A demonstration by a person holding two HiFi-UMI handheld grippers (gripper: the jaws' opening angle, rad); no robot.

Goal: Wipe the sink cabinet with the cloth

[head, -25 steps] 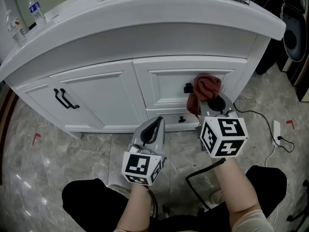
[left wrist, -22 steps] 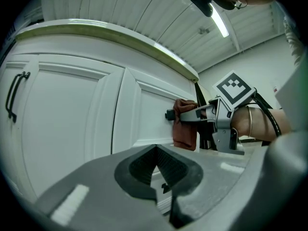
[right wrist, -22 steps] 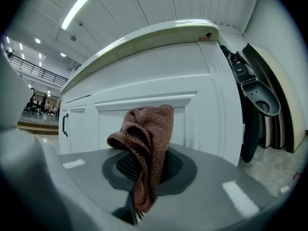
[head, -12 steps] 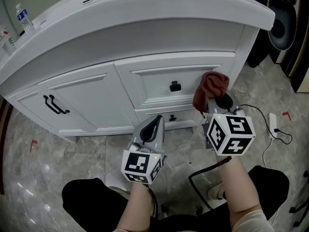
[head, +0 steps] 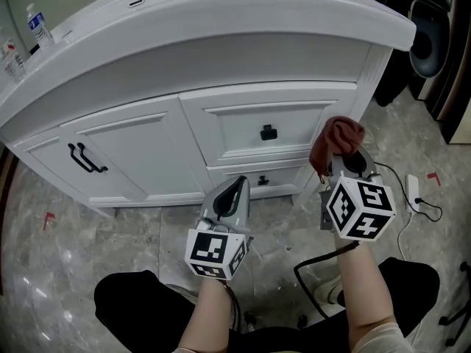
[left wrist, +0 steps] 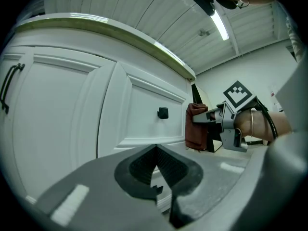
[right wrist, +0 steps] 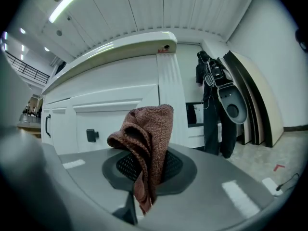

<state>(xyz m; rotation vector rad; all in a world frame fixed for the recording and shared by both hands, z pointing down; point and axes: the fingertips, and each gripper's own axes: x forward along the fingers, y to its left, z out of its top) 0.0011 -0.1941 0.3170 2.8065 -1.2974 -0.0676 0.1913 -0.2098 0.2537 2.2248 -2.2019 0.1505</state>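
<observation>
The white sink cabinet stands ahead of me, with two drawers at the right and doors at the left. My right gripper is shut on a reddish-brown cloth, held near the cabinet's right front corner post; the cloth bunches up between the jaws, and the same cloth shows in the left gripper view. Whether it touches the cabinet I cannot tell. My left gripper is shut and empty, held low below the lower drawer. Its jaws meet.
Black knobs sit on the drawers and black bar handles on the doors. The curved countertop overhangs above, with bottles at its far left. A cable and plug lie on the marble floor right; dark equipment stands beyond.
My right gripper has carried the cloth rightward, from the upper drawer's knob to the cabinet's right corner. The left gripper has stayed put.
</observation>
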